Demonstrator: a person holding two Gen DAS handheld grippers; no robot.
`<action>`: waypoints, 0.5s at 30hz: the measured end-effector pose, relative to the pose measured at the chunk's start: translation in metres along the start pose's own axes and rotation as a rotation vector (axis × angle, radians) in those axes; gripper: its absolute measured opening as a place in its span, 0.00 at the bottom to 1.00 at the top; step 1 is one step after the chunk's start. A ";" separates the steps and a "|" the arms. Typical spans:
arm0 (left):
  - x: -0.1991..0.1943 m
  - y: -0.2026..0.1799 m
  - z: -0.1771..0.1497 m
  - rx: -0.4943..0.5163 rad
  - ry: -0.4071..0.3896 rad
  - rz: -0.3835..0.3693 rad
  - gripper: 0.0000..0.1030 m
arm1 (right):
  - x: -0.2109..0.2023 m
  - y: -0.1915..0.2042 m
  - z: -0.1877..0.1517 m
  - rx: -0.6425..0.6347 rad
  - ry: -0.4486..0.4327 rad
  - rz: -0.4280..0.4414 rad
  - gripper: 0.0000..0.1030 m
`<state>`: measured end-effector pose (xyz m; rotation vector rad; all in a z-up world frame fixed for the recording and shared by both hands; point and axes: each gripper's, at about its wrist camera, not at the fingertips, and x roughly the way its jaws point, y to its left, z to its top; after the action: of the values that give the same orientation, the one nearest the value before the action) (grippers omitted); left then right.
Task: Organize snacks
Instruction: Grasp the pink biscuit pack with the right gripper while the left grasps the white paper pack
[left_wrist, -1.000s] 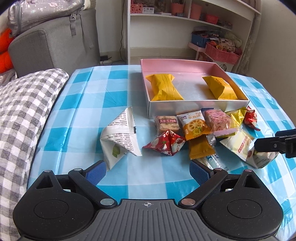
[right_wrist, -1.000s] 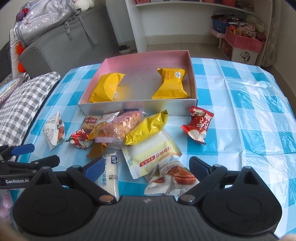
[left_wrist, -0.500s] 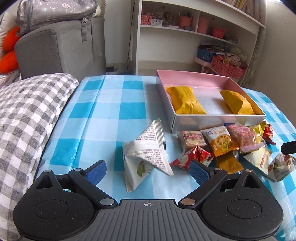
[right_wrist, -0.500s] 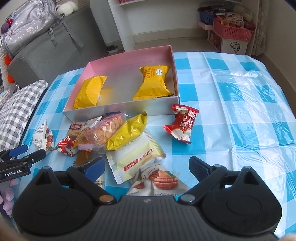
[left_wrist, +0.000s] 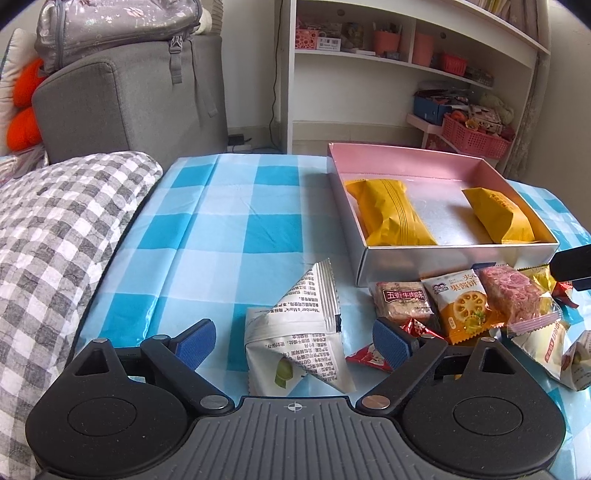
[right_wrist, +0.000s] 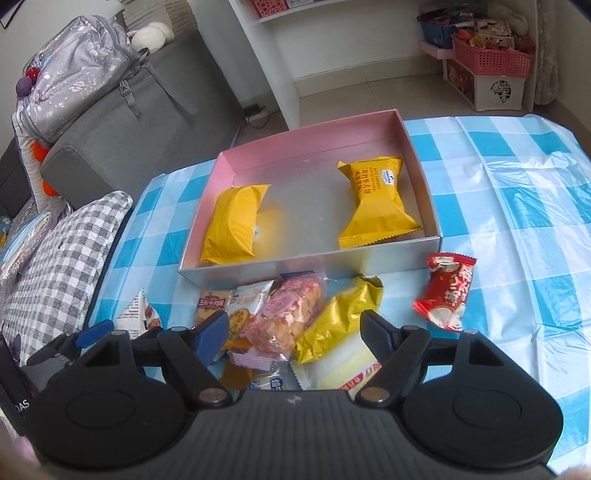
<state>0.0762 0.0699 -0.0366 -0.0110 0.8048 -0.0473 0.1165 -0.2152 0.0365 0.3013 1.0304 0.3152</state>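
A pink open box on the blue checked tablecloth holds two yellow packets. Loose snacks lie in front of it: a white triangular packet, a pink wafer packet, a gold packet, a red packet. My left gripper is open, low over the table, with the white triangular packet between its fingers. My right gripper is open above the pink wafer and gold packets. The right gripper's tip shows at the left wrist view's right edge.
A grey checked cushion lies at the table's left edge. A grey sofa with a backpack stands behind. White shelves and a pink basket stand at the back right.
My left gripper has come lower and closer, so the white triangular packet now lies between its fingers. My right gripper has moved forward over the pile toward the box.
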 end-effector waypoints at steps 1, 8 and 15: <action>0.000 -0.001 0.001 0.000 0.000 0.001 0.88 | 0.002 0.002 0.001 0.007 0.005 0.012 0.67; 0.006 -0.002 0.003 -0.007 0.028 0.031 0.73 | 0.022 0.018 -0.001 -0.010 0.040 0.010 0.59; 0.010 -0.002 0.001 -0.008 0.057 0.044 0.55 | 0.037 0.026 -0.006 -0.066 0.052 -0.054 0.49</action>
<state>0.0837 0.0673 -0.0428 0.0006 0.8616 -0.0031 0.1258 -0.1762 0.0144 0.2066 1.0753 0.3094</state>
